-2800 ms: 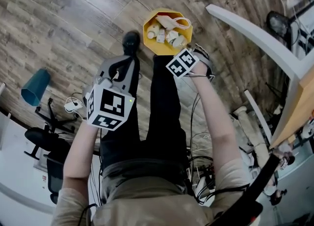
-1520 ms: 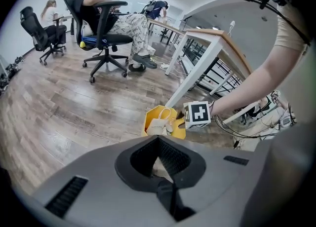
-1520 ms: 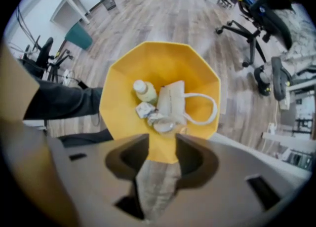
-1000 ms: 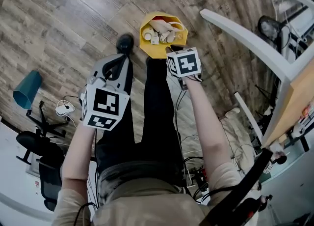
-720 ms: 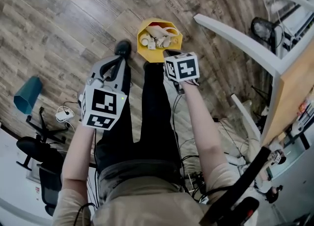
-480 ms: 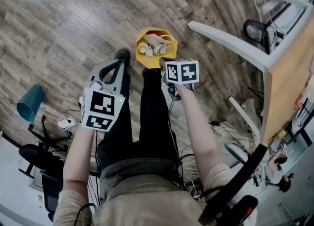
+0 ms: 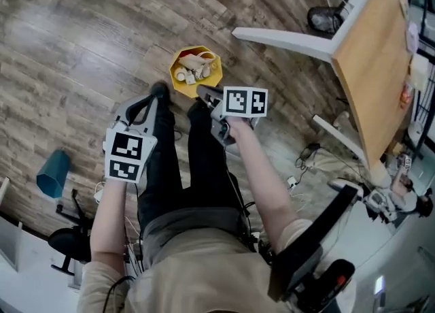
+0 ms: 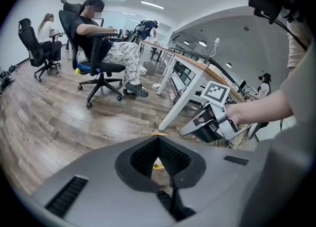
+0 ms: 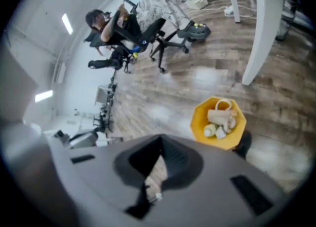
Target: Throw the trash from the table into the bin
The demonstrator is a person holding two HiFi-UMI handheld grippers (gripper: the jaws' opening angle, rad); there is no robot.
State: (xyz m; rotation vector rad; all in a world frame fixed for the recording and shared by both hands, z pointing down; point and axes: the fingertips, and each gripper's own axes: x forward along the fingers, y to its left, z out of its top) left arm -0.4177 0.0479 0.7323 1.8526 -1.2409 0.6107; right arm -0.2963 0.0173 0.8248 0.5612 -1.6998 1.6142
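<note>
The yellow bin [image 7: 176,81] stands on the wood floor by my feet, holding a paper cup and other trash [image 7: 193,68]. My left gripper [image 7: 151,99] hangs shut and empty above the floor, left of the bin. My right gripper [image 7: 204,92] is shut too, with nothing in it, just below the bin in the head view. In the right gripper view the bin [image 9: 201,118] lies ahead and to the right, apart from the shut jaws. The left gripper view shows the right gripper [image 8: 207,122] ahead and a sliver of the bin [image 8: 159,133] past its own shut jaws.
The wooden table [image 7: 372,53] with white legs [image 7: 285,35] stands at the upper right, with small items along its far edge. A teal container [image 7: 53,174] and an office chair [image 7: 68,243] sit at the lower left. People sit on office chairs [image 8: 98,38] across the room.
Both grippers have lifted away from the bin, which now looks smaller and farther. The right gripper has rolled. The head view has swung right and now shows the tabletop.
</note>
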